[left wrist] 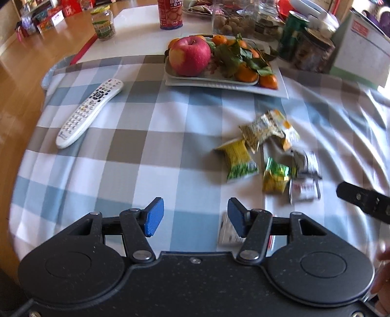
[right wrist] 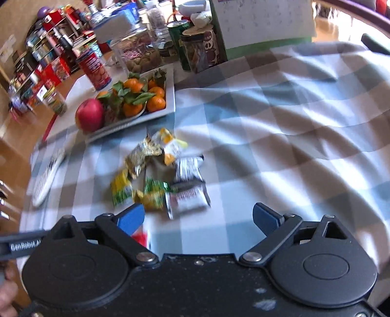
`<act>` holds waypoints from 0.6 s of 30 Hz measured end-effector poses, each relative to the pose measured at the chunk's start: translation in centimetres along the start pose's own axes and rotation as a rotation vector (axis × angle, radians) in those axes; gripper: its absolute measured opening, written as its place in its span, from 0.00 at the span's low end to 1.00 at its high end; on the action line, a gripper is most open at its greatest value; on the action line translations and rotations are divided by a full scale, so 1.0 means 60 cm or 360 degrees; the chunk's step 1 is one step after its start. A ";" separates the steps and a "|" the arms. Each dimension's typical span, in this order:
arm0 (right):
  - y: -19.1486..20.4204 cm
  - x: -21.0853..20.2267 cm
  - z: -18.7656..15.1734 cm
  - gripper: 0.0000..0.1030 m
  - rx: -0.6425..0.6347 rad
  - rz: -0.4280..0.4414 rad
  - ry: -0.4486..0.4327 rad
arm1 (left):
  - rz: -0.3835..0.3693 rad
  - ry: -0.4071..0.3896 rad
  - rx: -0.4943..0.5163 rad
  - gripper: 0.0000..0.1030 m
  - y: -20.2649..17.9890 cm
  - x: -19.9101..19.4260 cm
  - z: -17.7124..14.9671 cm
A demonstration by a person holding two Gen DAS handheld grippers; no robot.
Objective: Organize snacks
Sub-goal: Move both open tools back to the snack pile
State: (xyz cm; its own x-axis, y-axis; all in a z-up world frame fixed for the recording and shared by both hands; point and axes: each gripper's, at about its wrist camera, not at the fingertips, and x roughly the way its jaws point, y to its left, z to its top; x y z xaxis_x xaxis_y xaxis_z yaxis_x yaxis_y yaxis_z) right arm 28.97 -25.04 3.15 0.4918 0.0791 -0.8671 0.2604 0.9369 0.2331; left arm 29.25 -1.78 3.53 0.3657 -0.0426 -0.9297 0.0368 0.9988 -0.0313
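Observation:
A loose pile of small snack packets (left wrist: 270, 153) lies on the checked tablecloth (left wrist: 136, 146), yellow, green, gold and white-black ones. It also shows in the right wrist view (right wrist: 160, 175). My left gripper (left wrist: 195, 217) is open and empty, low over the cloth, left of and nearer than the pile. One white packet (left wrist: 228, 231) lies partly hidden behind its right finger. My right gripper (right wrist: 198, 219) is open and empty, just short of the pile; a white packet (right wrist: 187, 200) lies closest to it. A red item (right wrist: 141, 237) shows under its left finger.
A white tray (left wrist: 226, 85) holds an apple (left wrist: 190, 56) and several tangerines beyond the pile. A white remote (left wrist: 90, 112) lies at the left. Jars, cans and a red tin (left wrist: 170, 14) stand at the back. The other gripper's arm (left wrist: 365, 200) enters from the right.

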 end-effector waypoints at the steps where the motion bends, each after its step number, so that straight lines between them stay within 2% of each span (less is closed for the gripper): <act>1: 0.003 0.009 0.005 0.97 0.0013 0.0000 -0.0002 | -0.0015 0.0006 -0.0016 0.60 0.002 0.006 0.005; 5: 0.007 0.055 0.041 0.87 0.0032 -0.0033 -0.0018 | -0.0058 0.0085 -0.0042 0.57 0.003 0.029 0.013; 9: 0.009 0.096 0.066 0.80 0.0044 -0.0075 0.0006 | -0.0103 0.0112 -0.0028 0.57 -0.001 0.036 0.014; 14: 0.012 0.124 0.067 0.80 0.0071 -0.0020 0.0041 | -0.0047 0.0113 -0.0032 0.57 -0.004 0.045 0.011; 18: 0.023 0.138 0.059 0.80 0.0018 -0.0083 0.0024 | -0.0104 0.0161 -0.0071 0.57 0.003 0.052 0.010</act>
State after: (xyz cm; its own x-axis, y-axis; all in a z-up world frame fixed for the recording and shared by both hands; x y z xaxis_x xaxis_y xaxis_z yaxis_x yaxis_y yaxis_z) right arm 36.37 -24.28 -2.14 0.4647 0.0356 -0.8847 0.2945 0.9361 0.1924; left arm 30.96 -1.77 0.85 0.2679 -0.1076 -0.9574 0.0153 0.9941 -0.1075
